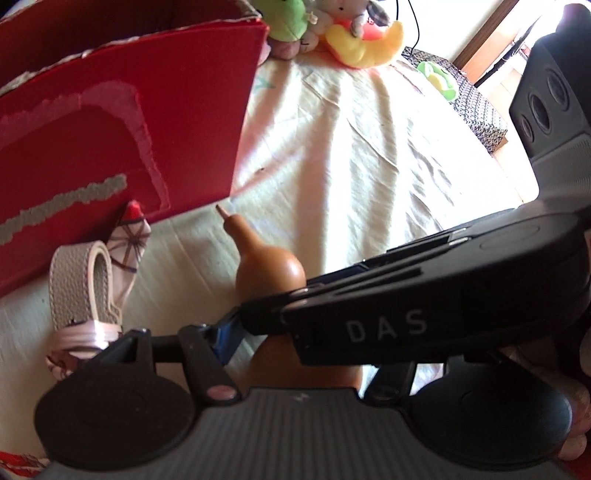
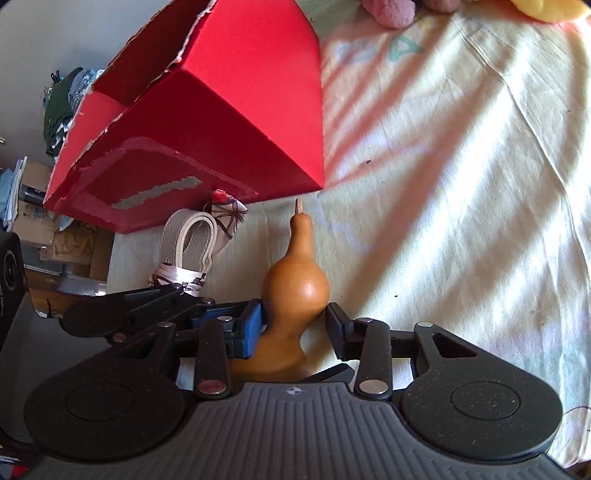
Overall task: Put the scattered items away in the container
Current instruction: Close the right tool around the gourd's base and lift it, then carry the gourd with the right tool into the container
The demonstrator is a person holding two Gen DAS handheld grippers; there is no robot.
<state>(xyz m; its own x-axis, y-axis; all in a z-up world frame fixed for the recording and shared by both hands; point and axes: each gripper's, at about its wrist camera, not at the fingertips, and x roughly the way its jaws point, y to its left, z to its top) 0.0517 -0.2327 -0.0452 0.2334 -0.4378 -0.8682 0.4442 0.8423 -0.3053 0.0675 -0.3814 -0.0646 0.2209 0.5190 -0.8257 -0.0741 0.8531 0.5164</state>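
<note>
A brown gourd (image 2: 295, 284) lies on the cream bedsheet, stem pointing toward the red cardboard box (image 2: 221, 122). My right gripper (image 2: 293, 326) has its blue-padded jaws around the gourd's waist, touching it on both sides. In the left wrist view the gourd (image 1: 269, 269) sits ahead between my left gripper's jaws (image 1: 258, 332), and the right gripper's body (image 1: 424, 306) crosses over and hides the left gripper's right finger. A grey strap with a patterned scarf (image 2: 195, 243) lies left of the gourd, beside the box (image 1: 122, 147).
Plush toys (image 1: 332, 26) sit at the far end of the bed. A patterned basket (image 1: 469, 99) stands at the right beyond the bed edge. Clothes and cartons (image 2: 55, 110) are off the bed's left side.
</note>
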